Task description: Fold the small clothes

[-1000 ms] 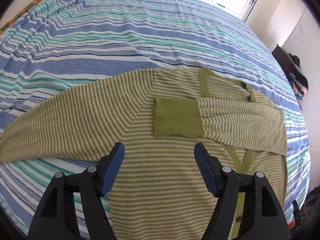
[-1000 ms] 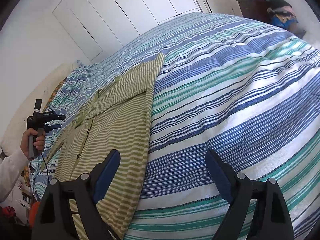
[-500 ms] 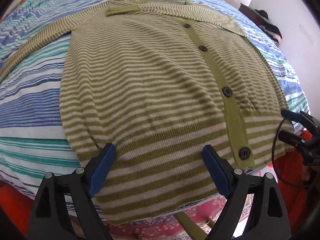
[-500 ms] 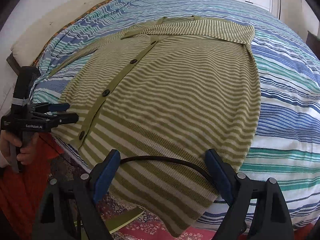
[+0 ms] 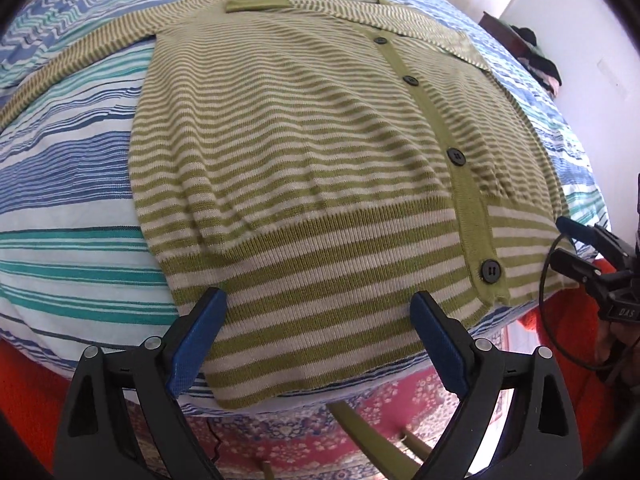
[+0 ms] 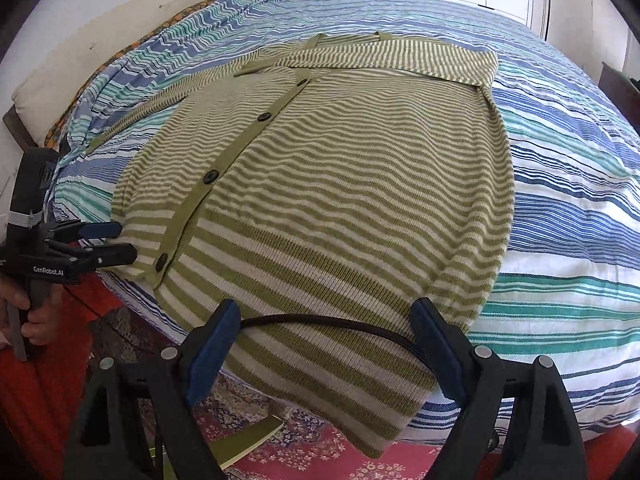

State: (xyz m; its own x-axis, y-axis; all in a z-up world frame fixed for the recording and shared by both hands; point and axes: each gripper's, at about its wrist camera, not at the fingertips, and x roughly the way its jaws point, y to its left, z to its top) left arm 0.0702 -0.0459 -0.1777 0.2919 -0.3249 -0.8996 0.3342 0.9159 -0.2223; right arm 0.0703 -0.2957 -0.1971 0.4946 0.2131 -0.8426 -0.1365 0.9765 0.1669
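Observation:
A green-and-cream striped cardigan lies buttoned and face up on the bed. One sleeve is folded across its chest, and the other sleeve stretches out to the left. My left gripper hovers over the hem's left corner; its jaws are opening, with hem fabric below them and the pads pressing on nothing. My right gripper stands open above the hem's right corner. A black cable sags between its fingers. Each gripper shows in the other's view: right gripper, left gripper.
The bed's blue, teal and white striped sheet spreads around the cardigan. A red patterned rug lies below the bed's near edge. A pillow sits far left, and a dark cabinet with clothes stands far right.
Both grippers swung from the cardigan's upper part and side to its hem at the bed's near edge. The left jaws spread wider. The right jaws kept their width.

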